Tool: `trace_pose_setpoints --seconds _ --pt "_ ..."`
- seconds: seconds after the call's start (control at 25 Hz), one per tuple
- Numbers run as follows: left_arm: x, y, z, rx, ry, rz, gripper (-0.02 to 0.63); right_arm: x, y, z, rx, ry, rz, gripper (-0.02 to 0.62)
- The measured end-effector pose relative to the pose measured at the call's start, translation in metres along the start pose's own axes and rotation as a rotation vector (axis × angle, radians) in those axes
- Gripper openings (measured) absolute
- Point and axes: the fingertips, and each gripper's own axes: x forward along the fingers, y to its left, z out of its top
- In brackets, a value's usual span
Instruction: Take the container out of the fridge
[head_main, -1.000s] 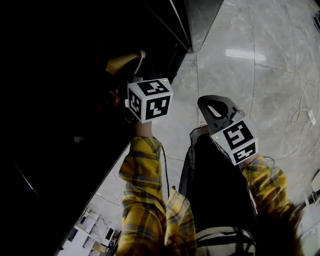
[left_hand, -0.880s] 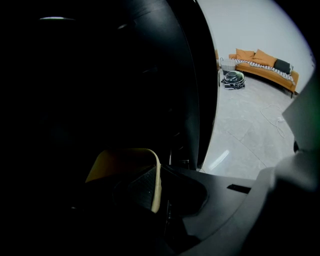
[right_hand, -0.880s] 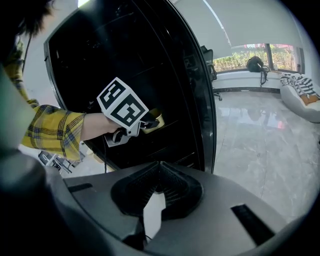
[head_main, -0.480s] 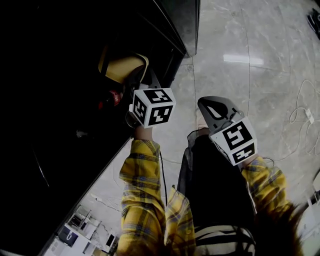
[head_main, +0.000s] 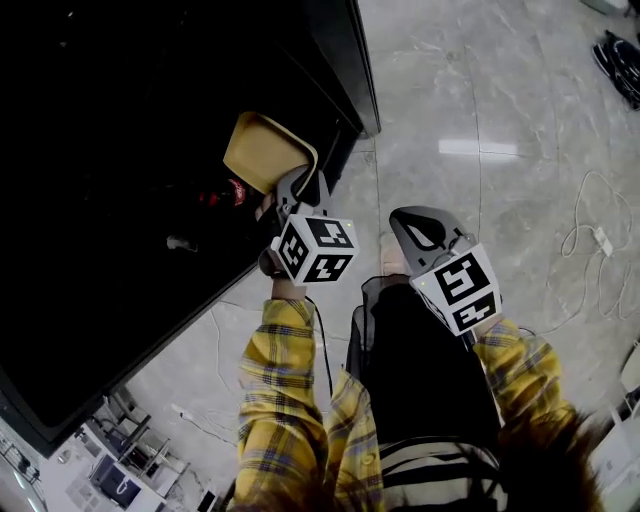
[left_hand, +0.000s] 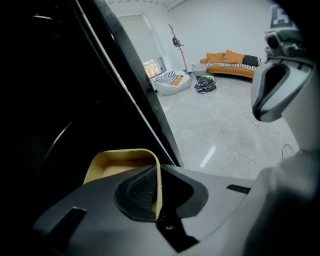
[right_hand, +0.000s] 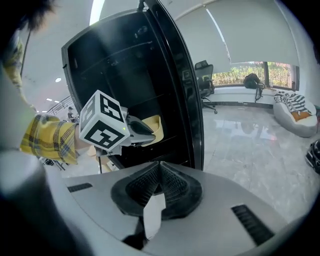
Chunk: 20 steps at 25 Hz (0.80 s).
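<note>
Gripping tan container (left_hand: 117, 162) by its near rim with my left gripper (left_hand: 158, 187), jaws clamped tight on thin wall. Container sits tilted at open front of black fridge (head_main: 345, 60). Lower part hidden behind my jaws in left gripper view. My right gripper (right_hand: 159, 184) hangs apart over floor (head_main: 480, 120), jaws pressed together, nothing between. Fridge interior too dark to read. Small red-topped item (head_main: 228, 192) just beside container, can't identify.
</note>
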Motion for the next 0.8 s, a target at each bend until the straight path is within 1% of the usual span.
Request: trace_pose_setpoints --seconds 0.2,0.32,0.44,0.6,0.8 --pt "-0.036 -0.014 0.011 -0.001 -0.046 -0.022 0.032 -0.023 0.008 0.009 -0.021 -0.016 -0.009 0.029" --pt "-0.057 -0.022 0.014 0.008 -0.059 -0.031 0.032 -0.039 0.013 0.012 -0.036 -0.022 -0.015 0.029" --pt "-0.074 -0.033 0.019 0.028 -0.067 -0.065 0.032 -0.055 0.017 0.015 -0.051 -0.028 -0.018 0.029" --pt "-0.104 -0.053 0.028 0.061 -0.102 -0.125 0.032 -0.077 0.026 0.018 -0.067 -0.034 -0.016 0.029" --pt "-0.143 -0.076 0.038 0.085 -0.140 -0.163 0.032 -0.105 0.031 0.021 -0.079 -0.047 -0.015 0.028"
